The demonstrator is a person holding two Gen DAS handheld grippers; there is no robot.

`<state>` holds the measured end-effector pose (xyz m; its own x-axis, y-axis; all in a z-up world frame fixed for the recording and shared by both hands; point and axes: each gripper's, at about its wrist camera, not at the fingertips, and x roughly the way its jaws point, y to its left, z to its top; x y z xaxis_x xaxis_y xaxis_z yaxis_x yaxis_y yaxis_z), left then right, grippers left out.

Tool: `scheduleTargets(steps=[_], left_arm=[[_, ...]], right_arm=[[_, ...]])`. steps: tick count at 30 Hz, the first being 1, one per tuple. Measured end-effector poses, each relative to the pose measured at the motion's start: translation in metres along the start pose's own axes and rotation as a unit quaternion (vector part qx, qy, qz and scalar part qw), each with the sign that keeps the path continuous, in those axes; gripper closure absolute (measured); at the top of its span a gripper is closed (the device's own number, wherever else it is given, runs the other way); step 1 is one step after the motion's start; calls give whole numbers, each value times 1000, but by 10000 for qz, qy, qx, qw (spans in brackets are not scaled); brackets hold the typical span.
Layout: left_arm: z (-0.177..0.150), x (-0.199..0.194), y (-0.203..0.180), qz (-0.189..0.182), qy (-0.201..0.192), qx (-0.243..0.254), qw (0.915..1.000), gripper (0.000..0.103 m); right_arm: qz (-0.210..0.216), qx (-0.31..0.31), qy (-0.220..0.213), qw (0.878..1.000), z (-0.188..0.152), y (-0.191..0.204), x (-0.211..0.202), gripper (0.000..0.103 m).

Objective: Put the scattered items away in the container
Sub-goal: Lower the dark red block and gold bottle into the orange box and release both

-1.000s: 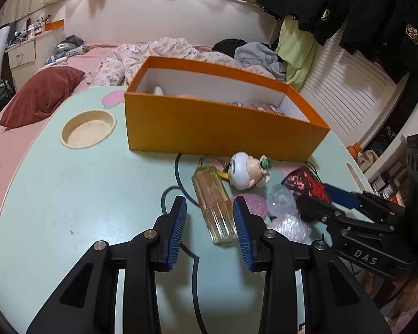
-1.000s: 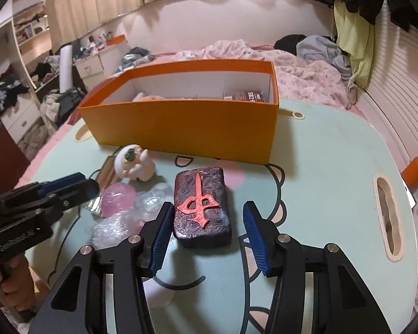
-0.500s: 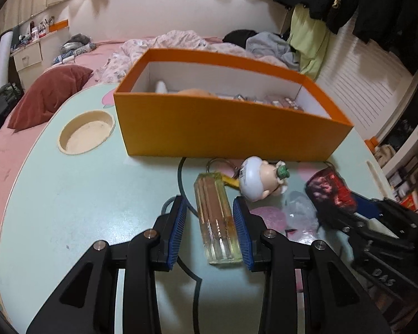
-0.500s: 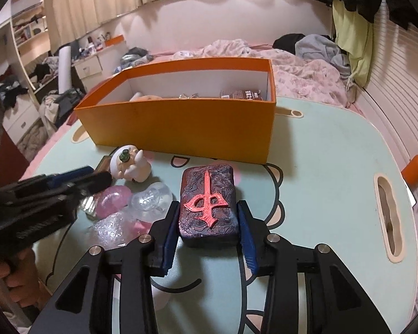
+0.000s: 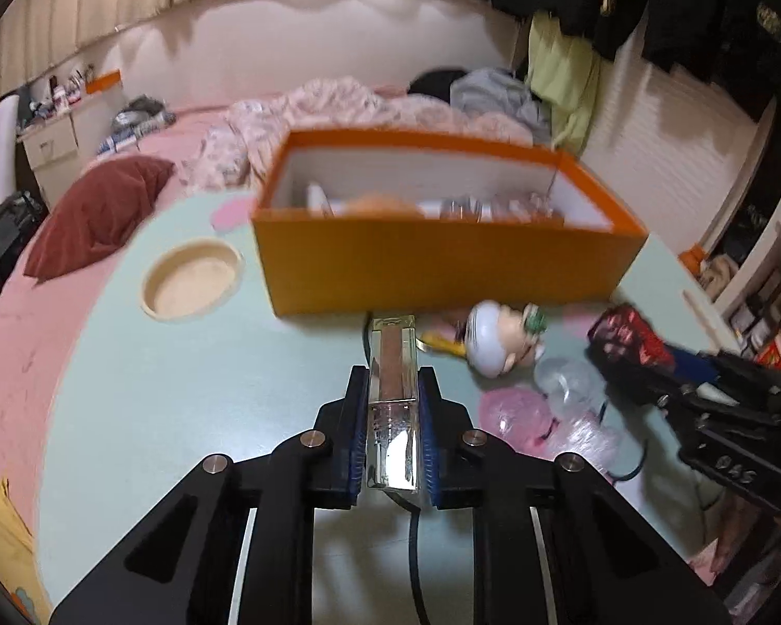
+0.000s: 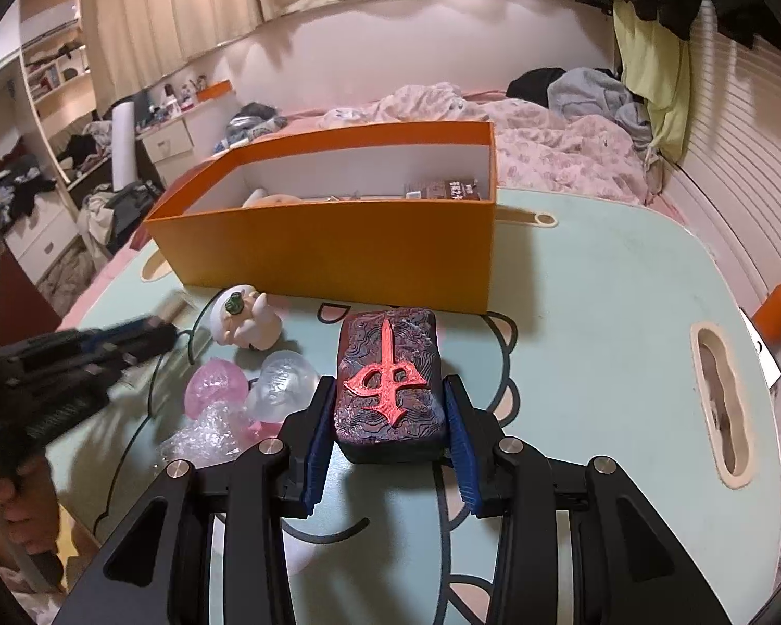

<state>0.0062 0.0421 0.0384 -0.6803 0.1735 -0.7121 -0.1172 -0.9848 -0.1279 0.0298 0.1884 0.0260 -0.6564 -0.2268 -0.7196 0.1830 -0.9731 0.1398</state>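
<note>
Left gripper clamped on clear bottle, long axis pointing up-frame toward orange box; right gripper gripping dark block, likewise lengthwise.

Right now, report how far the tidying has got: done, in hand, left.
Done: a few items already lie in the orange box. In hand: the left claw has just closed on the clear bottle; the right claw grips the dark block, which looks to be on the table. Left: the figurine, pink ball, clear ball and bubble wrap.
</note>
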Motion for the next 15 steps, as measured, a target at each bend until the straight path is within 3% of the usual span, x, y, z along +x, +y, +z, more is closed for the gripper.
scheduleTargets(steps=[8, 12, 15], left_arm=[[48, -40, 0, -158, -763, 156, 9968, 84], [84, -31, -7, -295, -918, 475, 9942, 84], [110, -8, -5, -402, -900, 431, 9942, 84]], right_arm=[[285, -86, -594, 9978, 21, 9, -26, 65], [339, -243, -834, 9956, 56, 14, -24, 65], [290, -199, -824, 9960, 84, 12, -8, 65]])
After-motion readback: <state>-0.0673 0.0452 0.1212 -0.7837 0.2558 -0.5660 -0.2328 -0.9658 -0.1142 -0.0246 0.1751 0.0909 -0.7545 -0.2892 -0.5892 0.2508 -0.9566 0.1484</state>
